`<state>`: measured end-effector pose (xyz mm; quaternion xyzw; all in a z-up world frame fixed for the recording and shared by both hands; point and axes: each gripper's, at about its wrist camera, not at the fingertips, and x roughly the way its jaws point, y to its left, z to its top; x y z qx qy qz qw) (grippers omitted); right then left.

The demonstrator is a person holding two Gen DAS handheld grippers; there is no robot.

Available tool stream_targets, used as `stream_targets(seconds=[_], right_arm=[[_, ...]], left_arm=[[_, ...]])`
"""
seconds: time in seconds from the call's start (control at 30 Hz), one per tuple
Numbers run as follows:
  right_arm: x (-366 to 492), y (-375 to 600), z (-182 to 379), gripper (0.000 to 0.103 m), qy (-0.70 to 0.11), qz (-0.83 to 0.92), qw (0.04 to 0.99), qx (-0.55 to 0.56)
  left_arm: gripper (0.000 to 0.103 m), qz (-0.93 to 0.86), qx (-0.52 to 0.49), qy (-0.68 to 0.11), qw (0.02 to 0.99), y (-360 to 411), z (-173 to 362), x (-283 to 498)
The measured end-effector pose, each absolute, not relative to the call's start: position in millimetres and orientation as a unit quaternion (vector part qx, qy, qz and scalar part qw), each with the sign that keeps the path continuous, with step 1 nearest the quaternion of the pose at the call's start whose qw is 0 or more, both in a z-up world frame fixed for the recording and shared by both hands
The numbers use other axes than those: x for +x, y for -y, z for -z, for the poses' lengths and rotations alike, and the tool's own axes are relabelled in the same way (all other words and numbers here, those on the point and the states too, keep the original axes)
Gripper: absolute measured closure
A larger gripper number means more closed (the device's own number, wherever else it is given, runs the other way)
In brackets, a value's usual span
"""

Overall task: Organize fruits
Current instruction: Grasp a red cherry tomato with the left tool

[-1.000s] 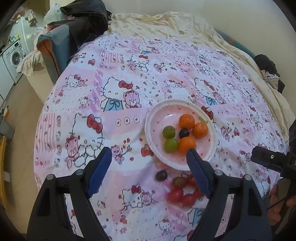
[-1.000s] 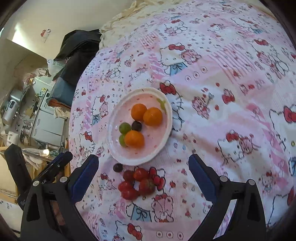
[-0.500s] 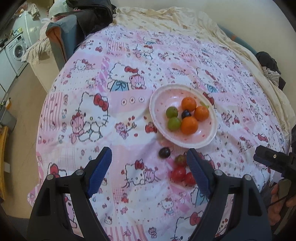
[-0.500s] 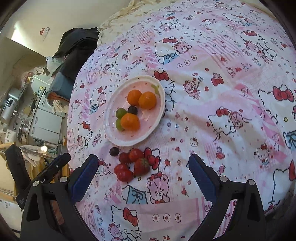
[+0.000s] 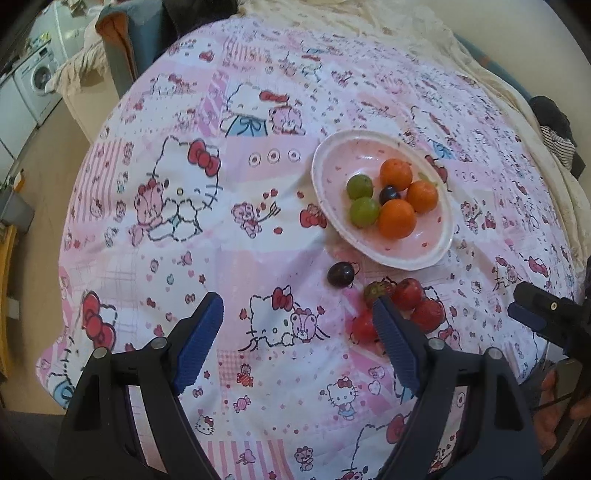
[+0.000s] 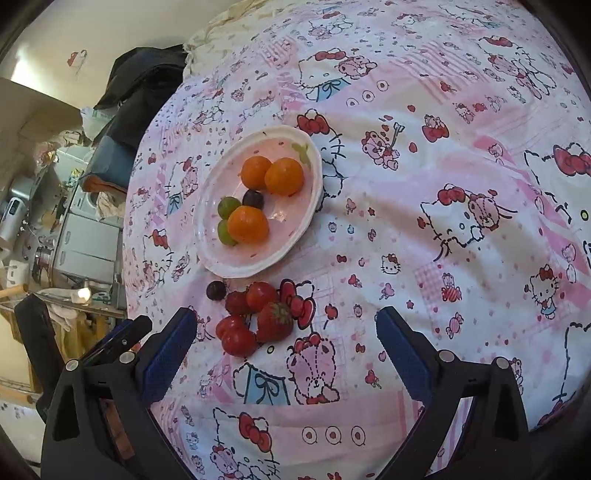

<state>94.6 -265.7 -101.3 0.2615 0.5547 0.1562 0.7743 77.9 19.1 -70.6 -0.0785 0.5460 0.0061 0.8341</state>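
Left gripper (image 5: 297, 336), right gripper (image 6: 286, 345): black frames, ribbed blue jaws, silver screws.

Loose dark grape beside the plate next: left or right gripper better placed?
Left, probably. The dark grape lies just ahead between the open left gripper fingers; for the right gripper it sits off-centre near its left finger, the red fruits closer.

Pink cartoon-cat print bedspread (image 5: 221, 229), pink speckled plate (image 5: 332, 210), 3 orange fruits (image 5: 397, 218), 2 green grapes (image 5: 364, 211), red strawberries (image 6: 273, 321)

A pink cartoon-print quilt (image 5: 258, 221) covers the bed; a washing machine (image 5: 38, 75) stands beyond its far-left corner, by a cream wall (image 6: 74, 33)
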Motion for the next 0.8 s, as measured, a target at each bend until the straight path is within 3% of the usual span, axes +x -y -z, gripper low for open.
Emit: stream_targets(seconds=[0.2, 0.33, 0.53, 0.63, 0.8], right_arm=[[104.2, 271.5, 110.5, 0.003, -0.561, -0.147, 0.763, 0.286], [107.7, 271.9, 114.6, 0.003, -0.566, -0.148, 0.755, 0.298], [110.7, 274.3, 117.4, 0.003, -0.568, -0.151, 0.748, 0.308], [112.3, 276.8, 120.4, 0.003, -0.570, -0.149, 0.743, 0.318], [113.5, 279.9, 120.9, 0.003, -0.568, -0.148, 0.739, 0.332]], left_arm=[[0.024, 0.028, -0.081, -0.587, 0.805, -1.7, 99.6, 83.2], [0.036, 0.046, -0.075, -0.607, 0.790, 14.6, 117.4, 91.5], [0.040, 0.054, -0.149, -0.648, 0.745, 16.5, 132.7, 111.5], [0.049, 0.054, -0.139, -0.672, 0.726, 27.6, 138.2, 118.7], [0.050, 0.019, -0.111, -0.697, 0.708, 42.3, 148.4, 127.3]])
